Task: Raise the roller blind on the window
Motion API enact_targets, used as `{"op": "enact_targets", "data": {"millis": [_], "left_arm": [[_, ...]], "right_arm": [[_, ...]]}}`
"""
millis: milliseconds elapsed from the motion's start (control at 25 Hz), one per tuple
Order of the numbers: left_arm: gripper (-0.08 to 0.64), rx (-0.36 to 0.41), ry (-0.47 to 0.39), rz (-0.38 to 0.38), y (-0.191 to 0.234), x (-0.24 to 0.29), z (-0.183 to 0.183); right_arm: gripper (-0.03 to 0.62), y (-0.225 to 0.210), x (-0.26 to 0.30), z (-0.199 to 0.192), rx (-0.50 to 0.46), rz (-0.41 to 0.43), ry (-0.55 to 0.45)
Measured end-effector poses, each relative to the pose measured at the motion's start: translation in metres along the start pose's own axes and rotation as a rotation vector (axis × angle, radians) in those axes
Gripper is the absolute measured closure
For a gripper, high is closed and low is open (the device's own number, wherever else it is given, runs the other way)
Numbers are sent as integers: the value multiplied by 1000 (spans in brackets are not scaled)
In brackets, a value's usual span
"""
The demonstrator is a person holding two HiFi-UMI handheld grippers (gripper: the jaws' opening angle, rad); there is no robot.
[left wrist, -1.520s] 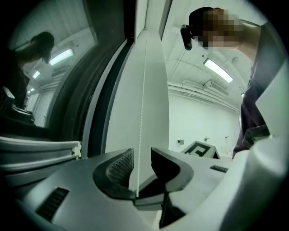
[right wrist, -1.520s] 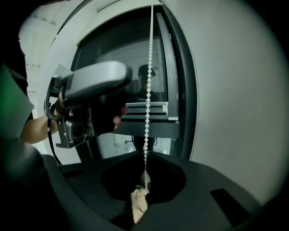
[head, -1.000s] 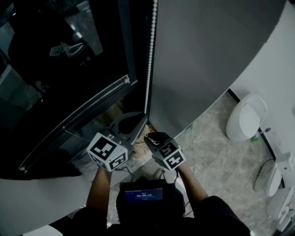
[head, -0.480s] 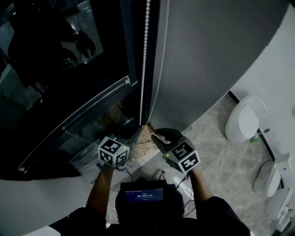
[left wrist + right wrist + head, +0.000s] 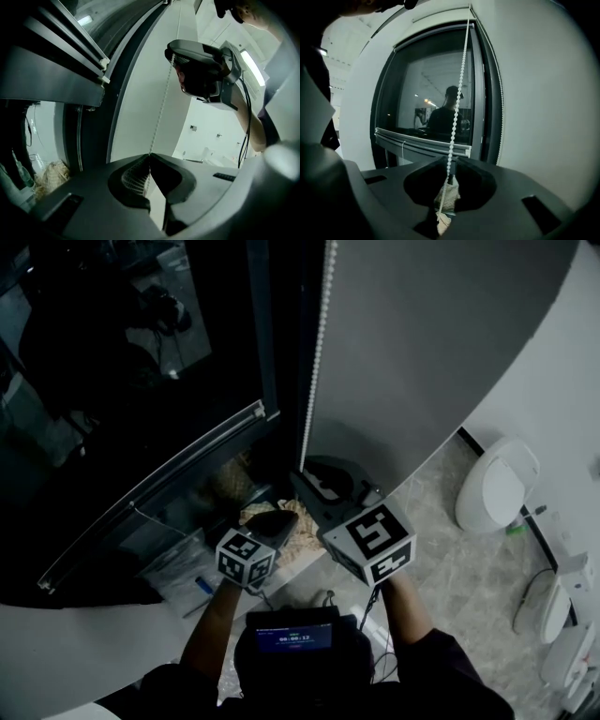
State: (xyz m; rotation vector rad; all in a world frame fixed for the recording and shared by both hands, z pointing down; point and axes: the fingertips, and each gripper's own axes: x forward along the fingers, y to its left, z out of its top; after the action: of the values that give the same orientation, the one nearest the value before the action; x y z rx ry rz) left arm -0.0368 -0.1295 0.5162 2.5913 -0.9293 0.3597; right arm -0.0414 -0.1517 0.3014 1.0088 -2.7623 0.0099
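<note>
A white bead chain (image 5: pixel 315 352) hangs beside the dark window, against the grey curved wall (image 5: pixel 422 352). The blind's bottom bar (image 5: pixel 150 486) runs aslant across the glass. In the left gripper view my left gripper (image 5: pixel 149 155) is shut on the chain (image 5: pixel 161 108), with the fingertips meeting around it. Higher up the same chain is my right gripper (image 5: pixel 174 56). In the right gripper view its jaws (image 5: pixel 450 163) are opening, and the chain (image 5: pixel 459 84) runs loose through the small gap between them. From the head view the left gripper (image 5: pixel 275 520) sits below the right gripper (image 5: pixel 325 476).
A straw-coloured bundle (image 5: pixel 281 514) lies at the foot of the window. White bathroom fixtures (image 5: pixel 495 486) stand on the marbled floor at the right. A small lit screen (image 5: pixel 294 637) hangs at the person's chest. A person's reflection shows in the glass (image 5: pixel 449 112).
The right gripper has climbed up the chain and its jaws have come apart. The left gripper has dropped lower and toward the person, its jaws closed on the chain.
</note>
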Motion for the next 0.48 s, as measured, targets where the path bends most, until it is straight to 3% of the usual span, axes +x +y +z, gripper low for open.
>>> {"op": "enact_targets", "data": {"millis": [40,160,280,480], "left_arm": [[541,-2,1,5,0,1,-1],[541,0,14,30,0,-2,-2],[540,51,24,9,-10,-9,4],[540,10,-75,11,-12,-29,32]], "right_arm": [[568,-1,1,-2,5,-8,3],[577,-5,1,-7,27,-34,-15],[578,-12,0,-14,35,-62,-26],[578,-18,9,-71,67,-85,84]]}}
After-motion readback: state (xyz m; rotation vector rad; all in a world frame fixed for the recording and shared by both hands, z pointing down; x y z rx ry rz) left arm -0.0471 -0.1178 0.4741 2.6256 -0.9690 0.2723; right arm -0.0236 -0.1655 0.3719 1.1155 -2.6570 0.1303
